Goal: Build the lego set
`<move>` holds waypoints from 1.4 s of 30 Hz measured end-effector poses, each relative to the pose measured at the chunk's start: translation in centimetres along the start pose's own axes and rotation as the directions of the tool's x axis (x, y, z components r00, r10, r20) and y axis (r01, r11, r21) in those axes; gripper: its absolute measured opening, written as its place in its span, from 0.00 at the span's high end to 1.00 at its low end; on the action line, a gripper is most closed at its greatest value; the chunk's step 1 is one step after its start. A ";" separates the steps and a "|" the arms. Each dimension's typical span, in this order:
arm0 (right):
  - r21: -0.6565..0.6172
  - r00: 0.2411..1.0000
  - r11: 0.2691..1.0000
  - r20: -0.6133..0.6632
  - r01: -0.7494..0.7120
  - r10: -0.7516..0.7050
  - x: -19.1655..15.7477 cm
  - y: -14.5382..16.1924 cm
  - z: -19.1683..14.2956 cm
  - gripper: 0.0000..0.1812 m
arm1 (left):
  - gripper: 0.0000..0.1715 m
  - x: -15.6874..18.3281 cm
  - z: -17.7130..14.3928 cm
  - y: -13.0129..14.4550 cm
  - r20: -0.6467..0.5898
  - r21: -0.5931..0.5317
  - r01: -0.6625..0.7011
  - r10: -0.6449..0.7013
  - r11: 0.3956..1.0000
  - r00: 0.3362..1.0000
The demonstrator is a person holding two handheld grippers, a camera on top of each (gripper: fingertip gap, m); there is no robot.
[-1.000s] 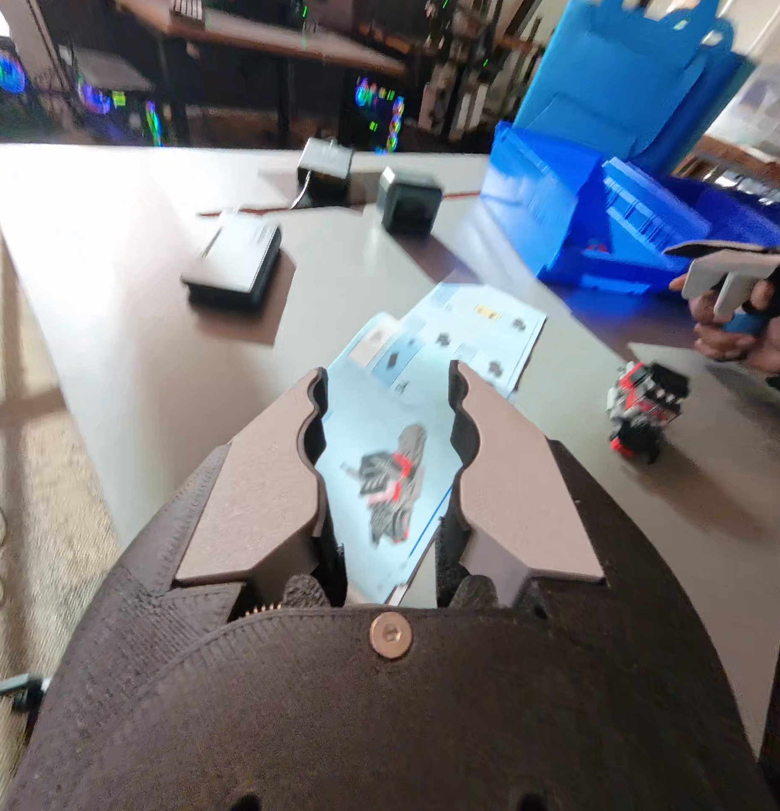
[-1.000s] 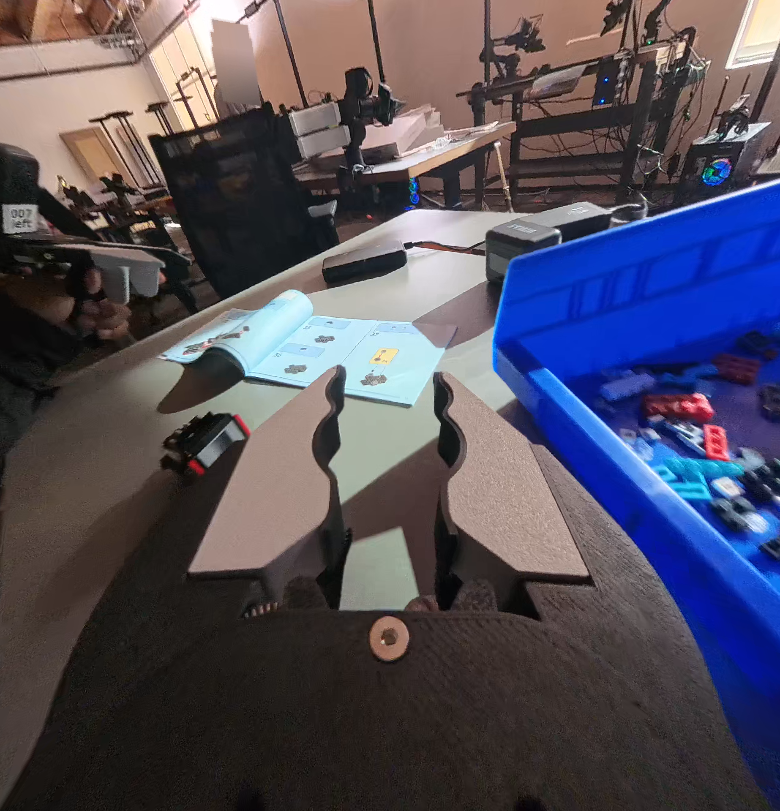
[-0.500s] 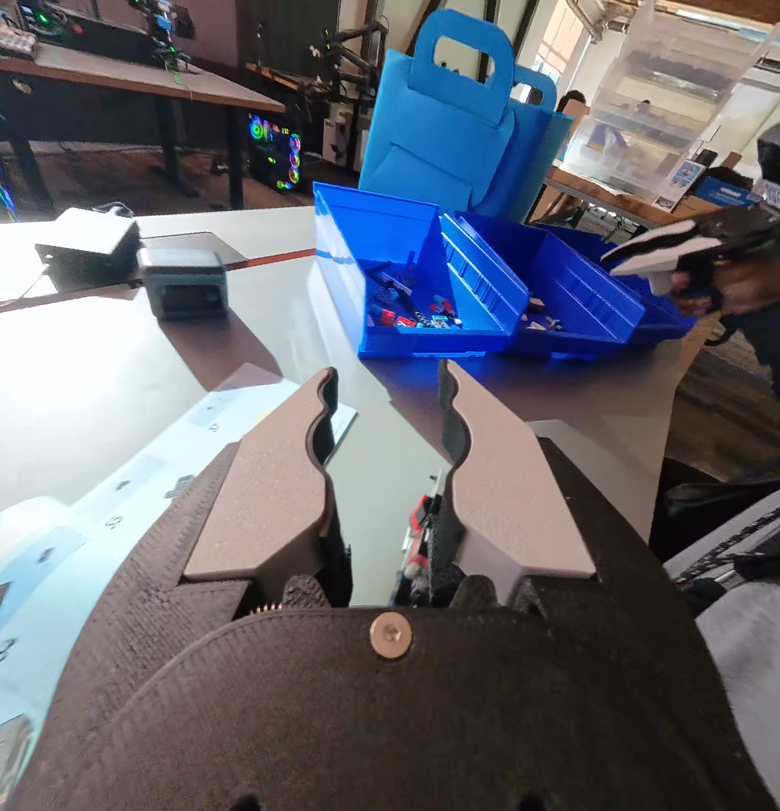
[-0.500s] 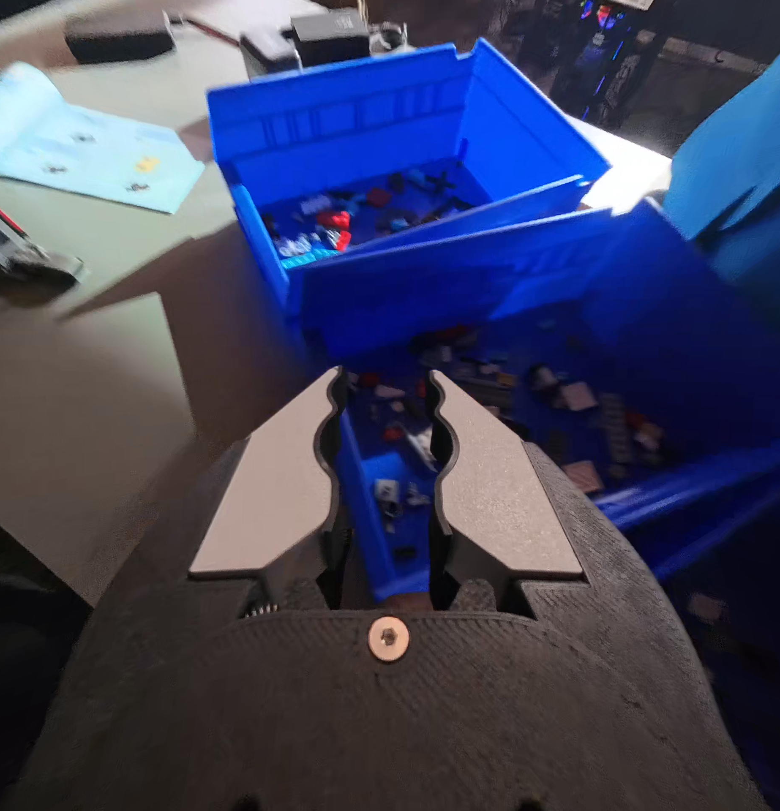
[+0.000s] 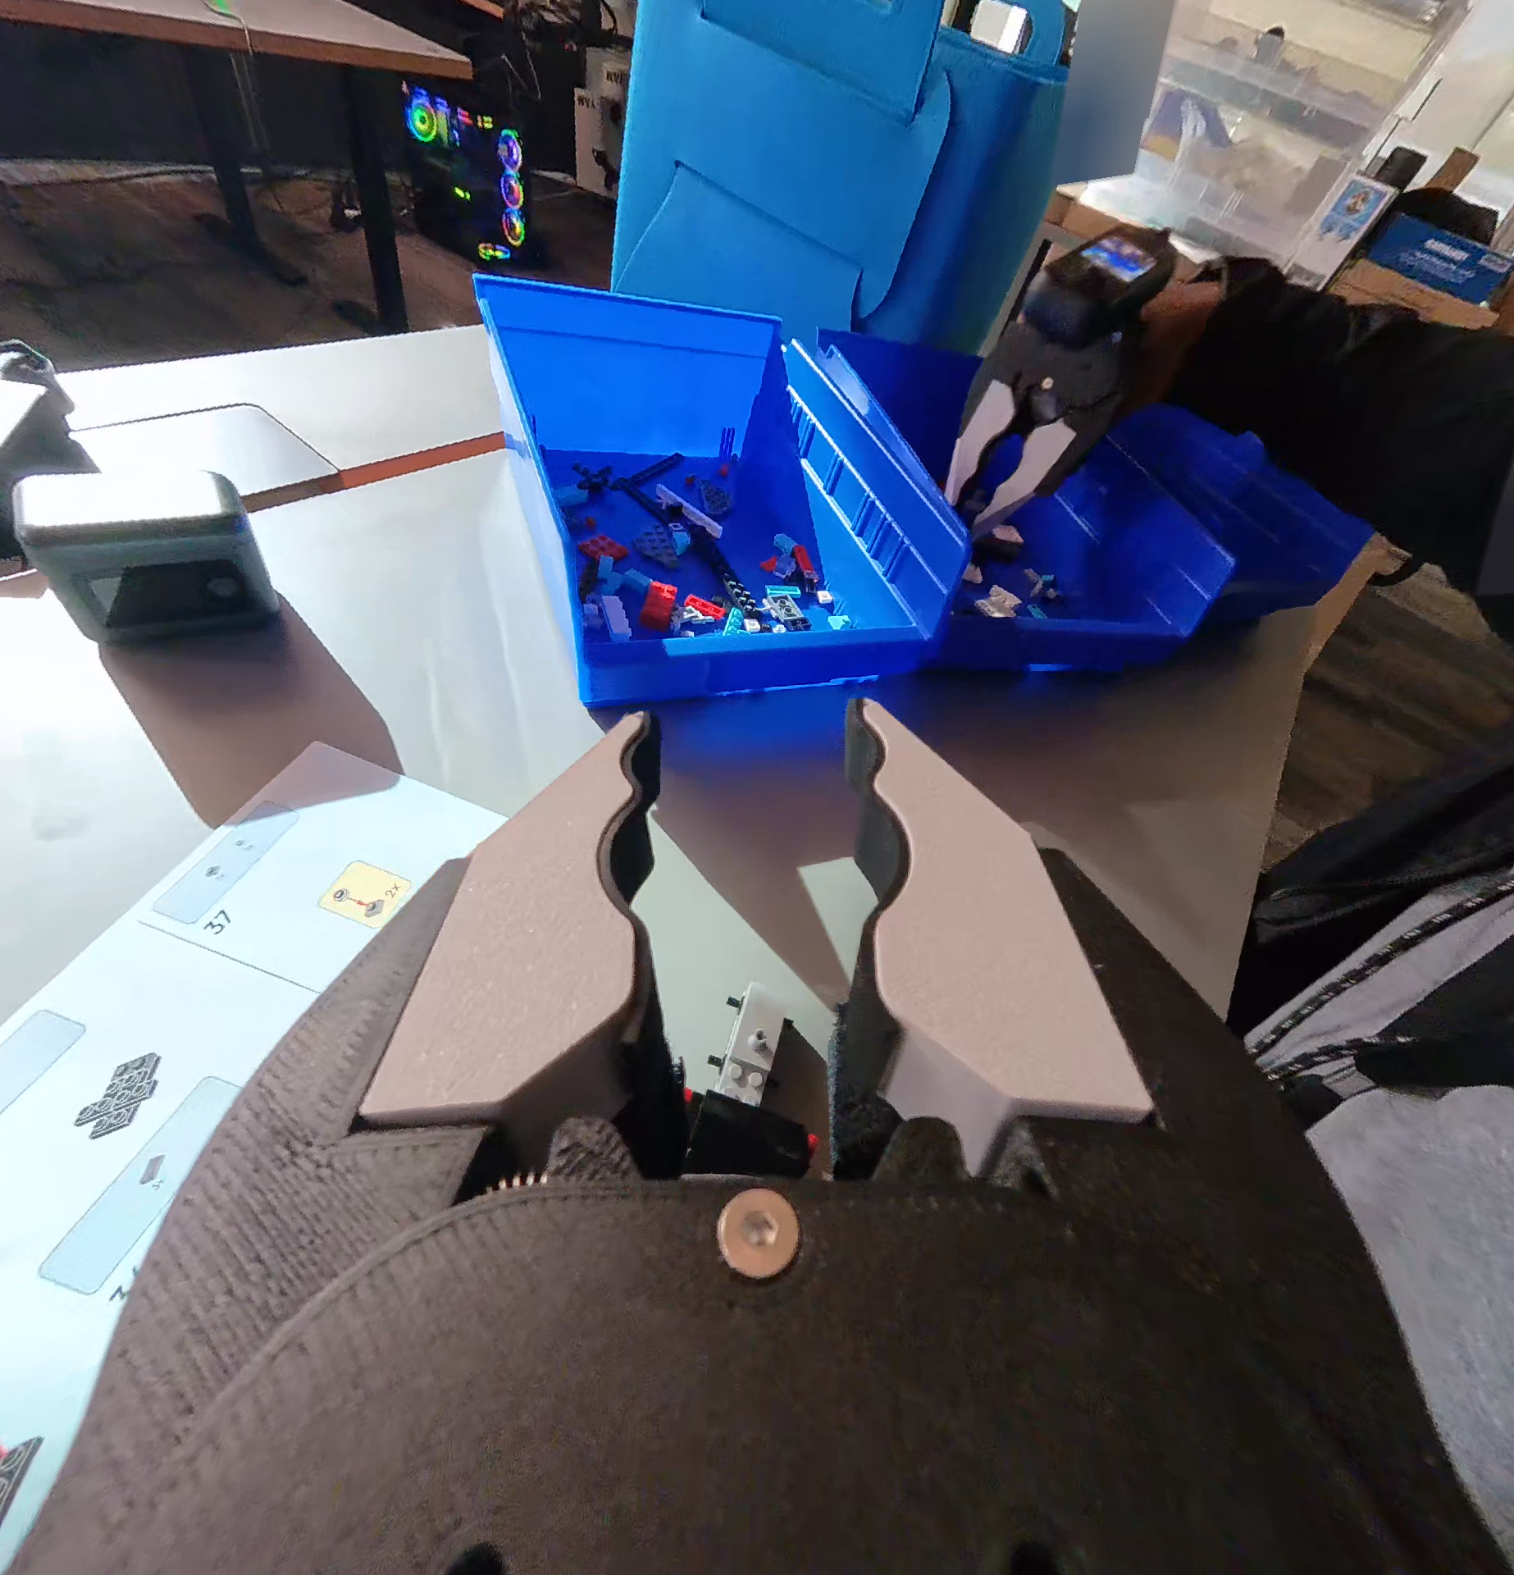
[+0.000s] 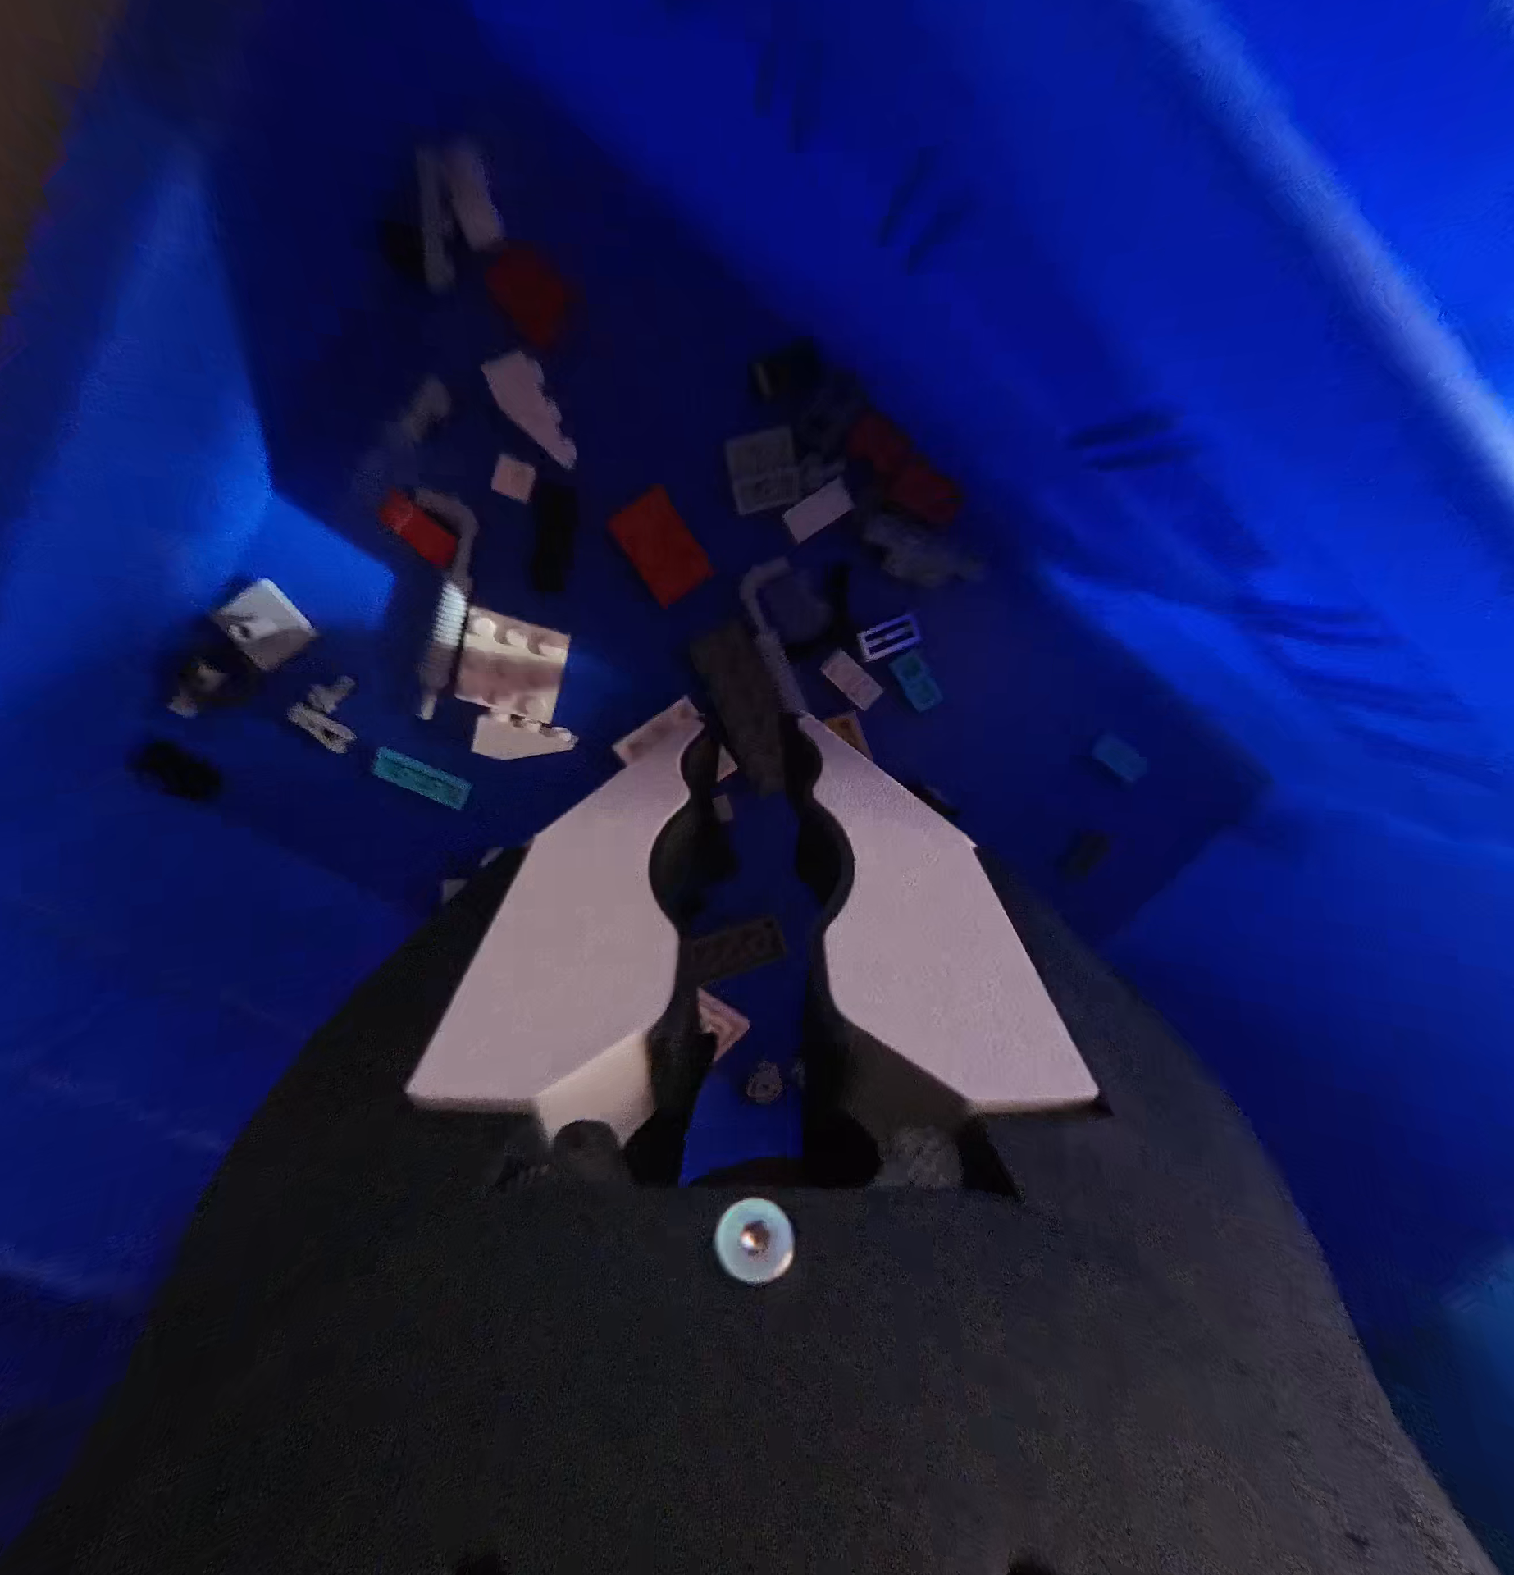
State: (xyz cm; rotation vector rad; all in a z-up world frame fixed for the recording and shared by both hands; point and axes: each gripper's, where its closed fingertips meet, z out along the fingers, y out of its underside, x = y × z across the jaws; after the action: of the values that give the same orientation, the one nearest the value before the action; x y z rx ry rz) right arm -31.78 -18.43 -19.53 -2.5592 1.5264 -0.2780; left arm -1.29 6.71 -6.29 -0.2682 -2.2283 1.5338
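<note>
Left gripper [image 5: 749,750] hovers released over the table; right gripper [image 6: 741,733] reaches into a parts bin.

Nearest, the partly built lego model [image 5: 749,1082] lies on the grey table [image 5: 447,614] under the left fingers, which are spread and grasp nothing, with the instruction booklet [image 5: 225,920] just beside. Farther off, two blue bins [image 5: 736,477] hold loose bricks. In the right-hand bin [image 6: 1248,511], the right fingers are narrowed about a dark grey plate [image 6: 741,707]; blur hides whether they grip it.

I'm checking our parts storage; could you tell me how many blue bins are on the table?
2: the near bin holding loose pieces, and a second bin to its right, where the right gripper reaches in. More may be hidden behind.
</note>
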 end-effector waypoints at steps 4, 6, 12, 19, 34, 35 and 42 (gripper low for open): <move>-0.039 0.999 0.998 0.035 0.041 -0.040 0.7 0.4 2.0 0.92 | 0.73 -0.1 0.7 0.5 0.003 -0.034 0.002 -0.002 0.999 1.000; -0.015 0.999 1.000 0.039 0.025 -0.025 1.2 0.1 2.1 0.93 | 0.73 -0.1 1.1 0.7 -0.002 -0.049 0.004 -0.004 0.999 1.000; 0.003 0.994 0.999 0.100 -0.032 0.032 1.3 -0.1 2.7 0.92 | 0.73 -0.1 2.1 0.8 -0.031 -0.069 0.000 -0.002 0.998 1.000; 0.004 0.998 1.000 0.052 -0.028 0.027 1.4 -0.4 2.2 0.98 | 0.73 0.5 1.7 0.8 -0.054 -0.045 0.011 -0.013 0.999 0.998; 0.492 0.929 0.841 -0.150 -0.226 0.337 -6.2 -9.1 -9.8 0.99 | 0.74 4.1 1.0 0.9 -0.156 0.015 -0.004 0.006 1.000 0.988; 0.489 0.918 0.844 -0.189 -0.220 0.348 -6.3 -9.0 -9.9 0.99 | 0.74 4.3 1.1 1.0 -0.166 0.016 -0.004 0.007 1.000 0.986; 0.303 0.928 0.929 -0.234 -0.214 0.290 -2.8 -4.9 -5.9 0.98 | 0.74 6.0 0.8 1.8 -0.208 0.009 -0.010 0.011 1.000 0.978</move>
State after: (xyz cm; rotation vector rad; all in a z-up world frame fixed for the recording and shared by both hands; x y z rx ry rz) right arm -30.28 -13.82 -12.99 -2.1492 1.7502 -0.7792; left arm -7.16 9.01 -6.85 -0.4189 -2.0608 1.4475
